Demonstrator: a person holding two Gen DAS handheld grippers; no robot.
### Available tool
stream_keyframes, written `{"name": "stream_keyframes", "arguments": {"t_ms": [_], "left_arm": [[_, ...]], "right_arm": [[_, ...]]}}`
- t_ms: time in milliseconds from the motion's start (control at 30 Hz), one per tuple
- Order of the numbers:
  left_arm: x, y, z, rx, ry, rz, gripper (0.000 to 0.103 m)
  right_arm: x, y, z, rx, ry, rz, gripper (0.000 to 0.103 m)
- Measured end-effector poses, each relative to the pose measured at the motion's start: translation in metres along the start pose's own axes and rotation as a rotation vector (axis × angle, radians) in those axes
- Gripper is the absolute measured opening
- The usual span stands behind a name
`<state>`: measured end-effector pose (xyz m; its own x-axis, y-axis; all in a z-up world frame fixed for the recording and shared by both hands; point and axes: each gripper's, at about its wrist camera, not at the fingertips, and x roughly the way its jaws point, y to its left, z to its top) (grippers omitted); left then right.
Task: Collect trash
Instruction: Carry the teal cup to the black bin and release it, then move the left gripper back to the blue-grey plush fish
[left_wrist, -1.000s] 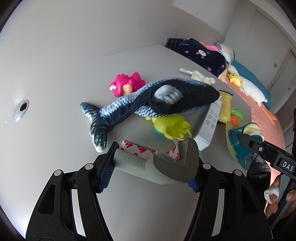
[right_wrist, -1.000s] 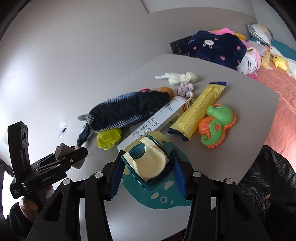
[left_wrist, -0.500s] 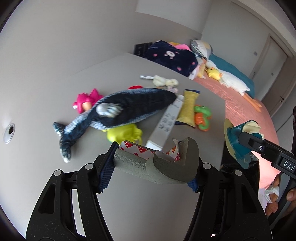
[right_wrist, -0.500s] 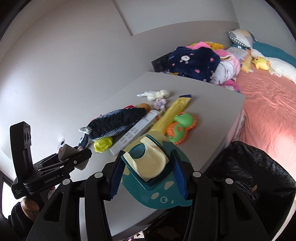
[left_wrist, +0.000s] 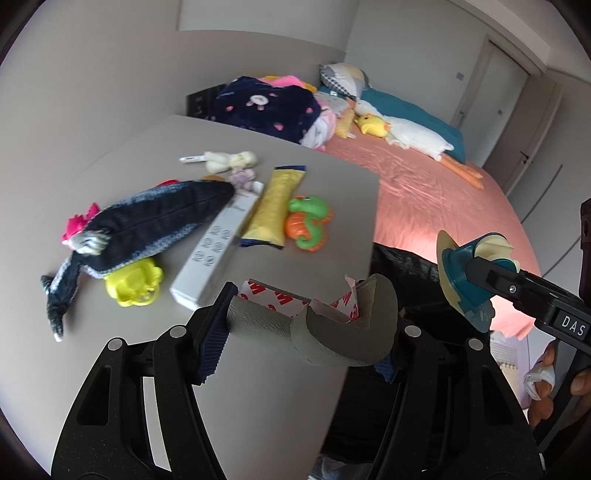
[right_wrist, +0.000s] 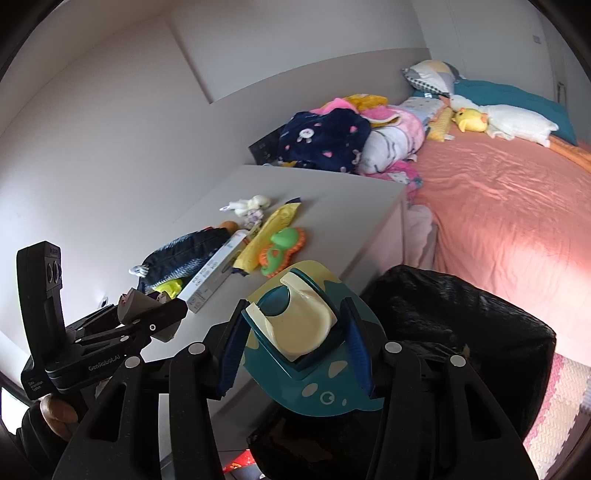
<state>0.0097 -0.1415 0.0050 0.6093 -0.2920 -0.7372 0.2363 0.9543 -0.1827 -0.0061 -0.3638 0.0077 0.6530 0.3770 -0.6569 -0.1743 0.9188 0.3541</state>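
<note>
A grey foam corner guard (left_wrist: 325, 339) is being clamped in the left gripper (left_wrist: 299, 332), a teal hook plate (right_wrist: 306, 343) in the right gripper (right_wrist: 295, 347). Both are being held near the black trash bag (right_wrist: 461, 332), at three o'clock of the table (left_wrist: 277, 387). Neither is yet dropped; at ten o'clock a yellow wrapper (left_wrist: 273, 206) and white box (left_wrist: 214, 254) are seemingly left.

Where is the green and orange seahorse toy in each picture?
Left wrist view: the seahorse toy lies on the table's far right part, just right of the yellow packet.
Right wrist view: the seahorse toy is left of centre, above the teal thing in the tongs.
Shared landmark: the yellow packet beside it.
</note>
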Motion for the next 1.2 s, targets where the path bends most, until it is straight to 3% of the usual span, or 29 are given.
{"name": "stream_keyframes", "arguments": {"t_ms": [467, 500, 533, 567, 600, 800, 1200], "left_arm": [[0.017, -0.073, 0.001, 0.153, 0.057, -0.148, 0.064], [0.021, -0.079, 0.000, 0.171, 0.078, -0.166, 0.072], [0.022, -0.083, -0.002, 0.180, 0.095, -0.170, 0.092], [0.023, -0.087, -0.004, 0.184, 0.100, -0.172, 0.097], [0.024, -0.091, -0.005, 0.188, 0.099, -0.184, 0.097], [0.031, -0.106, -0.009, 0.232, 0.138, -0.216, 0.097], [0.030, -0.103, -0.009, 0.249, 0.136, -0.209, 0.097]], "right_arm": [[-0.043, -0.053, -0.014, 0.110, -0.053, -0.101, 0.052], [-0.046, -0.059, -0.015, 0.135, -0.060, -0.108, 0.056], [-0.051, -0.064, -0.016, 0.161, -0.074, -0.122, 0.071], [-0.055, -0.067, -0.017, 0.178, -0.089, -0.140, 0.079], [-0.058, -0.071, -0.017, 0.193, -0.103, -0.161, 0.086], [-0.071, -0.089, -0.017, 0.242, -0.144, -0.207, 0.086], [-0.067, -0.084, -0.016, 0.233, -0.141, -0.188, 0.086]]}}
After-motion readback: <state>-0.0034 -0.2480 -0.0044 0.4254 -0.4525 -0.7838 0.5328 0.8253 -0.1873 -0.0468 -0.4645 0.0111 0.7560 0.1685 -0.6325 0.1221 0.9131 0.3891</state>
